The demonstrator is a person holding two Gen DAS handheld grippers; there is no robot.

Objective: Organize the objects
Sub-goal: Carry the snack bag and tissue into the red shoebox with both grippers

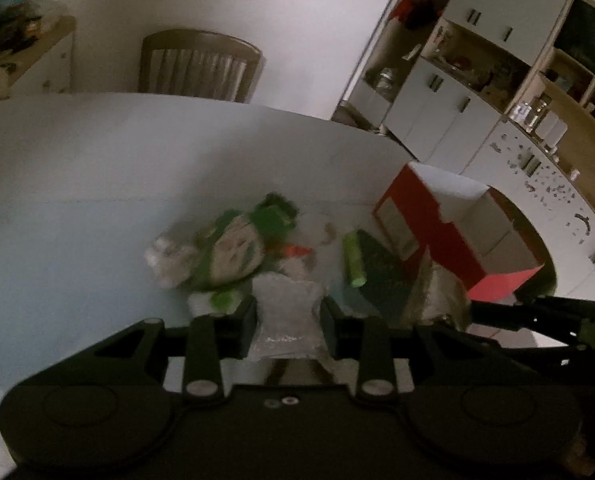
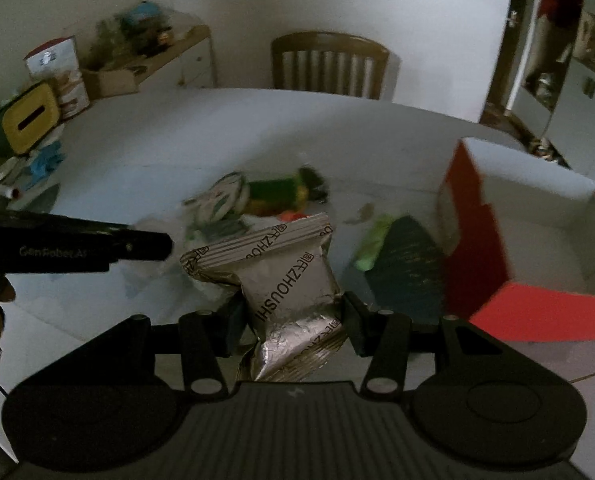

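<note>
My left gripper (image 1: 289, 316) is shut on a clear crinkly plastic packet (image 1: 287, 312), lifted above the white table (image 1: 97, 184). My right gripper (image 2: 293, 316) is shut on a silver foil packet (image 2: 285, 276) with black lettering, also held above the table. On the table behind them lies a pile: a round white-and-green packet (image 1: 235, 254), a green wrapped piece (image 1: 271, 216), an orange bit (image 1: 295, 250), a light green stick (image 1: 354, 258) and a dark green flat pack (image 1: 381, 268). An open red box with a white inside (image 2: 537, 240) stands to the right.
A wooden chair (image 2: 329, 64) stands behind the table. At the table's far left sit a yellow-and-green tissue box (image 2: 25, 120), blue cloth (image 2: 45, 160) and small boxes. A cluttered sideboard (image 2: 157, 52) lines the wall. White cabinets and shelves (image 1: 497, 92) fill the right side.
</note>
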